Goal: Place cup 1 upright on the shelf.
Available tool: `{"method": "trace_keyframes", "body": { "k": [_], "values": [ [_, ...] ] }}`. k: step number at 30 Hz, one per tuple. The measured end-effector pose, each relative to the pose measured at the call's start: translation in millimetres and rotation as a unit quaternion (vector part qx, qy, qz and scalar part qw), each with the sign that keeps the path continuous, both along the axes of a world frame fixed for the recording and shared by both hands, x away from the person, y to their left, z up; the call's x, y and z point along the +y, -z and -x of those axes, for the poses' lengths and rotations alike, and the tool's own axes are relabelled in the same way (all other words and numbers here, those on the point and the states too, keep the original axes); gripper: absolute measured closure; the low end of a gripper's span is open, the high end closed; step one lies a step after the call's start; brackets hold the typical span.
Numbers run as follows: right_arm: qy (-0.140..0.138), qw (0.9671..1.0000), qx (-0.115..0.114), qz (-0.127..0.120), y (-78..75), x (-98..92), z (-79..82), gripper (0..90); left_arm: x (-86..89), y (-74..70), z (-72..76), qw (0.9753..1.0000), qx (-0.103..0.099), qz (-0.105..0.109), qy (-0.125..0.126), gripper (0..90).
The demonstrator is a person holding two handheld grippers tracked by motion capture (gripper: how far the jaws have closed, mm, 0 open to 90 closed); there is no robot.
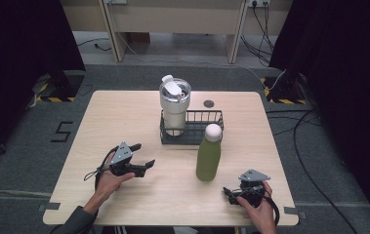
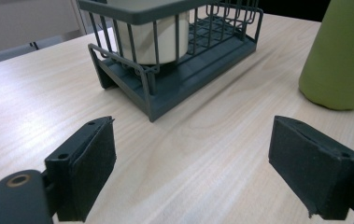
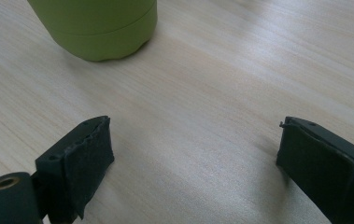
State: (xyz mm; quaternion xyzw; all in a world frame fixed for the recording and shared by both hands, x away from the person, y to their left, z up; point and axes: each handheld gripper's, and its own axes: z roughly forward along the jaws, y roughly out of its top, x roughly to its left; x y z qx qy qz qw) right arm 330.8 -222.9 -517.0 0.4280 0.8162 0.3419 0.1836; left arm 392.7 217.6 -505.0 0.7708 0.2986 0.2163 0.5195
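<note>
The high view looked down on the whole table (image 1: 124, 112); both gripper views sat low, sharing the green bottle (image 2: 343, 60).

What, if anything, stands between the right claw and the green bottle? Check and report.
Nothing visible does. The right claw is open, and only bare table lies between it and the green bottle, which stands upright in front of the wire basket.

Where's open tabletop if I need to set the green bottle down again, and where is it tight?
Bare wood lies left of the wire basket, and on the table behind the left gripper. The right edge beyond the green bottle is bare too. It is tight between bottle and basket, where the tumbler fills the left end.
</note>
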Motion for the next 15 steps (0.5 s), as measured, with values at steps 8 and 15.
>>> {"method": "trace_keyframes", "body": {
  "k": [8,15],
  "values": [
    [0.000,1.0000,0.000,0.000,0.0,0.0,0.1,10.4,2.8,3.7,9.3,0.9997,0.015,-0.018,0.002,14.7],
    [0.000,1.0000,0.000,0.000,0.0,0.0,0.1,10.4,2.6,9.1,16.2,0.9988,0.028,-0.038,0.010,14.7]
  ]
}}
